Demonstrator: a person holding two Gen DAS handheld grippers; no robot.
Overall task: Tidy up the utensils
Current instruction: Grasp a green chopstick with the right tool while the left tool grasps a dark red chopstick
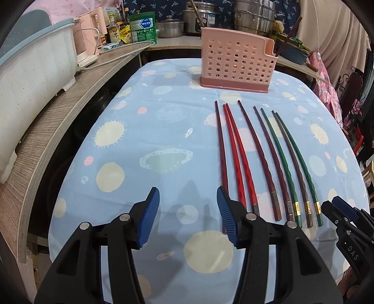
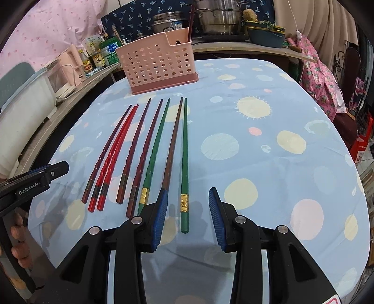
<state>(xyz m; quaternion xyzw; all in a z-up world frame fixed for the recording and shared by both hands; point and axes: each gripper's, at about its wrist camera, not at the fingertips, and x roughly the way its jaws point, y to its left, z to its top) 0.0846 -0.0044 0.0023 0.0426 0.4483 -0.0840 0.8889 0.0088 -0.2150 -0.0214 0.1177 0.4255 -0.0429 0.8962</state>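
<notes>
Several chopsticks lie side by side on the blue patterned tablecloth (image 1: 145, 131), tips pointing away: dark red ones, a bright red pair (image 1: 236, 154), and green ones (image 1: 301, 159) with gold bands. Behind them stands a pink perforated holder (image 1: 236, 63), also in the right wrist view (image 2: 156, 63), with one dark chopstick (image 1: 289, 35) upright in it. My left gripper (image 1: 187, 194) is open over bare cloth, its right finger above the leftmost dark red chopstick's butt. My right gripper (image 2: 188, 194) is open, and the rightmost green chopstick (image 2: 185, 152) lies on the cloth between its fingers, untouched.
A curved wooden shelf (image 1: 46, 131) along the left carries a white bin (image 1: 30, 77), a pink appliance and bottles (image 1: 114, 30). Metal pots (image 1: 252, 16) stand on the counter behind the table. Each gripper shows at the edge of the other's view (image 1: 339, 208) (image 2: 58, 168).
</notes>
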